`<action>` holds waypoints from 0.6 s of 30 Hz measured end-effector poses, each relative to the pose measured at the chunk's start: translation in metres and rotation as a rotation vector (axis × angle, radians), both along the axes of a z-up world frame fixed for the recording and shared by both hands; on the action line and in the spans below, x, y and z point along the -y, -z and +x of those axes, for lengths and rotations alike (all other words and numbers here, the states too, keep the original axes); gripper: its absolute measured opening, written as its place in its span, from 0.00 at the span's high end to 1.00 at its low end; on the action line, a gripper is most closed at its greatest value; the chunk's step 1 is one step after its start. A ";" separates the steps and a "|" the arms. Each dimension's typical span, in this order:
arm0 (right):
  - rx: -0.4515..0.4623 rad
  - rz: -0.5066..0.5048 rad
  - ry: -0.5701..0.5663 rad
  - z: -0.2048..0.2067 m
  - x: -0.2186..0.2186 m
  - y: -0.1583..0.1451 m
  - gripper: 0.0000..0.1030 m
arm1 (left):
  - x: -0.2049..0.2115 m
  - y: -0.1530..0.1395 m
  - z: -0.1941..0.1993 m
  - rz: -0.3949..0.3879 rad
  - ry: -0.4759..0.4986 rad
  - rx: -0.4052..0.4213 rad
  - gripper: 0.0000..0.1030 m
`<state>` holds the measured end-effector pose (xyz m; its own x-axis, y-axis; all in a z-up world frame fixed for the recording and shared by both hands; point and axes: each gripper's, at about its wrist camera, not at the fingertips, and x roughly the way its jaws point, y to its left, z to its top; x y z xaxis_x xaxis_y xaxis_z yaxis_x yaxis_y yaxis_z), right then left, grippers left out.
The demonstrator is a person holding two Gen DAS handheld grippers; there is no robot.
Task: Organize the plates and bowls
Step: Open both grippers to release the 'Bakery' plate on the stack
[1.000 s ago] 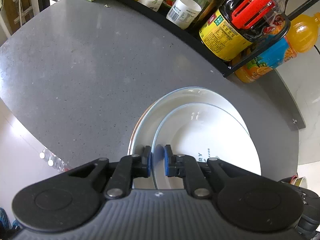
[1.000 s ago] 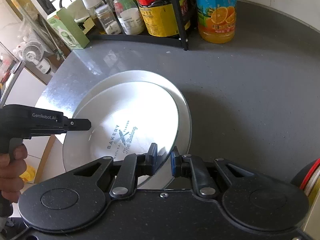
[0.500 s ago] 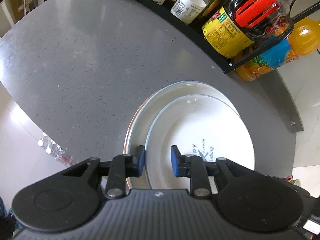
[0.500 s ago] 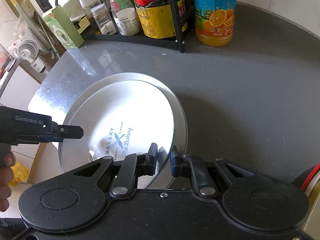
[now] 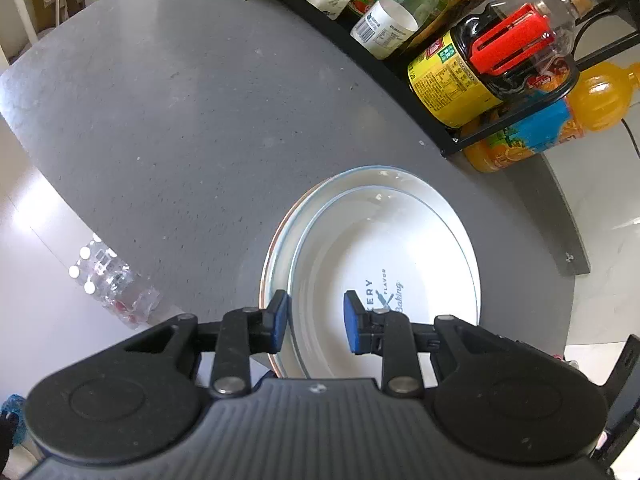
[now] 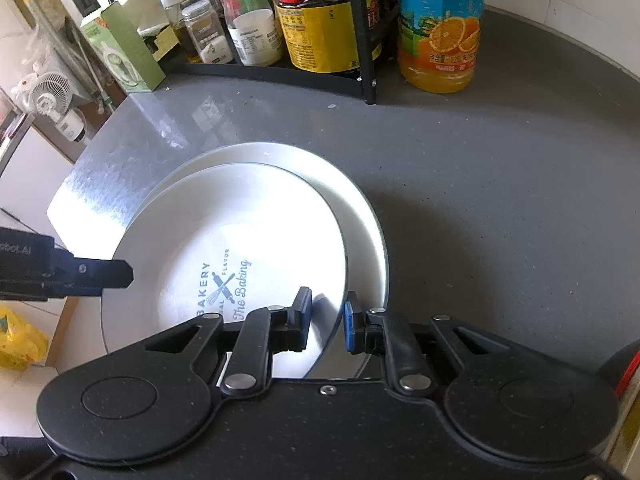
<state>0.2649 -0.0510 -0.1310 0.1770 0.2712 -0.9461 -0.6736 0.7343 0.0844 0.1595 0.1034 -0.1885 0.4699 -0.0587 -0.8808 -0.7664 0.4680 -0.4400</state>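
Observation:
A small white plate (image 5: 384, 240) printed with "BAKERY" lies inside a larger white plate (image 5: 400, 178) on the grey counter (image 5: 180, 120). My left gripper (image 5: 316, 312) is open at their near-left edge, the small plate's rim passing untouched between its blue pads. In the right wrist view, my right gripper (image 6: 326, 312) is shut on the near-right rim of the small plate (image 6: 248, 220), which sits in the larger plate (image 6: 360, 208). One finger of the left gripper (image 6: 120, 276) pokes in from the left there.
A black rack holds a dark sauce bottle (image 5: 452, 80) and several jars at the back of the counter. An orange juice bottle (image 6: 440, 40) stands beside it, a green box (image 6: 128, 52) further left. The counter edge curves close on the left, with packed water bottles (image 5: 108, 280) on the floor below.
My left gripper let go of the small plate's rim and opened wide. The small plate now sits lower in the larger one. The right gripper's hold is unchanged.

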 end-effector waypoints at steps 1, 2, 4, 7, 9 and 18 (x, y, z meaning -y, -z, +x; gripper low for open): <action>0.002 0.001 0.001 -0.001 0.000 0.000 0.85 | 0.000 -0.001 0.000 -0.003 -0.001 -0.002 0.73; 0.006 0.001 0.002 -0.001 0.000 0.000 0.85 | 0.000 -0.001 -0.001 -0.002 0.000 -0.006 0.73; 0.012 0.001 0.003 -0.002 0.000 0.001 0.85 | 0.001 -0.003 -0.001 0.004 0.003 -0.015 0.73; 0.041 -0.010 -0.007 -0.005 -0.002 -0.002 0.86 | 0.004 -0.008 -0.002 0.024 0.004 -0.028 0.65; 0.061 -0.006 -0.021 -0.008 -0.003 -0.006 0.86 | 0.006 -0.009 -0.004 0.045 0.007 -0.028 0.57; 0.024 -0.011 0.007 -0.003 -0.004 -0.001 0.82 | 0.006 -0.017 -0.005 0.069 -0.002 -0.045 0.56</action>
<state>0.2620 -0.0473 -0.1297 0.2015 0.2592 -0.9446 -0.6701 0.7399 0.0601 0.1549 0.0974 -0.1719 0.4296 0.0039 -0.9030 -0.7857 0.4946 -0.3717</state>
